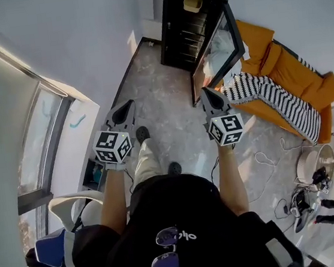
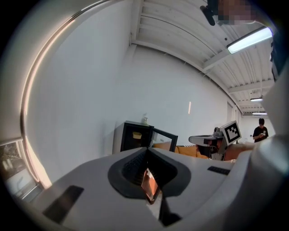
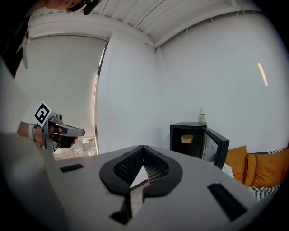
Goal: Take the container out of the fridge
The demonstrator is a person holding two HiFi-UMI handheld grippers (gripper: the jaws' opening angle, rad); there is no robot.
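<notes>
Black fridge [image 1: 170,23] stands against the white wall at the top of the head view, its glass door [image 1: 224,49] swung open toward an orange sofa [image 1: 295,70] draped with a striped blanket [image 1: 274,97]. A pale yellow container [image 1: 192,3] sits on the upper shelf inside. The person stands on the grey marbled floor [image 1: 171,114], well apart from the fridge, with both arms raised. The left gripper [image 1: 126,109] and the right gripper [image 1: 210,97] both aim toward the fridge, and neither touches anything.

In the left gripper view the two jaws are pressed together at their tips with nothing between them. Beyond them the fridge is small and distant, the container visible on its top shelf and a small bottle [image 2: 145,120] on its roof. The right gripper's marker cube shows at the right, and another person [image 2: 260,131] stands far off.

In the right gripper view the jaws are likewise closed tip to tip and empty. The fridge is to the right beyond them, door open, the container on the upper shelf. The left gripper shows at the left edge
</notes>
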